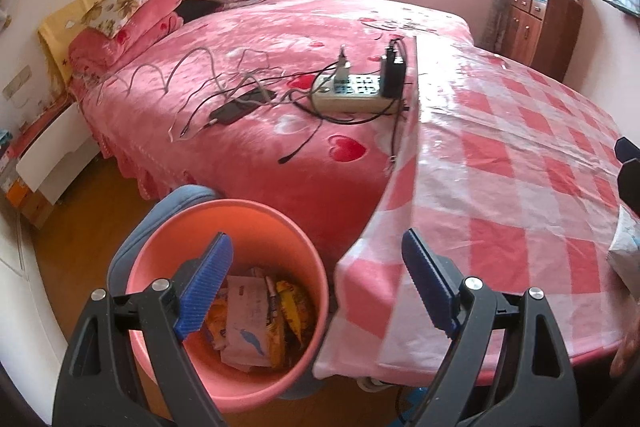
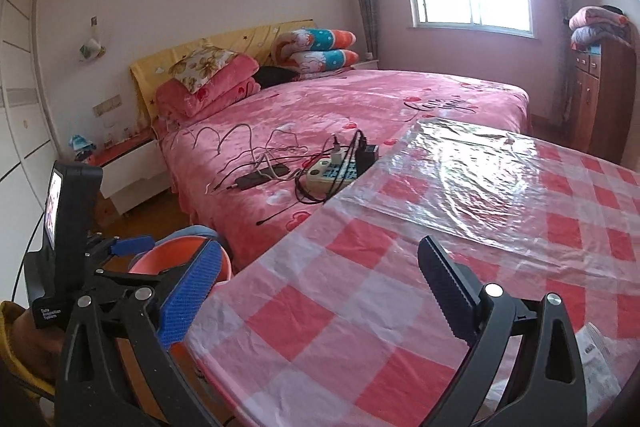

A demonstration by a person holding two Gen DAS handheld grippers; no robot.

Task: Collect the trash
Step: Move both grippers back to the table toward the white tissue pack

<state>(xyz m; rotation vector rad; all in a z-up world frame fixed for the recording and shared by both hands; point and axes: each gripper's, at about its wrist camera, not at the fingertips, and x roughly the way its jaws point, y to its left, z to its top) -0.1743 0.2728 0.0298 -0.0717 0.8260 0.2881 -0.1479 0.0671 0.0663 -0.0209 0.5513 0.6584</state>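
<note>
Pink bin (image 1: pixel 168 247) holds several wrappers (image 1: pixel 256 323); two tools, left (image 1: pixel 316 283) and right (image 2: pixel 316 297), gape empty.

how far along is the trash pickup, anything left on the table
Done: several wrappers already lie in the orange bin beside the table. In hand: nothing; the left claw and right claw are both open and empty. Left: a white crumpled wrapper lies at the near right edge of the checkered tablecloth, not yet picked up.
</note>
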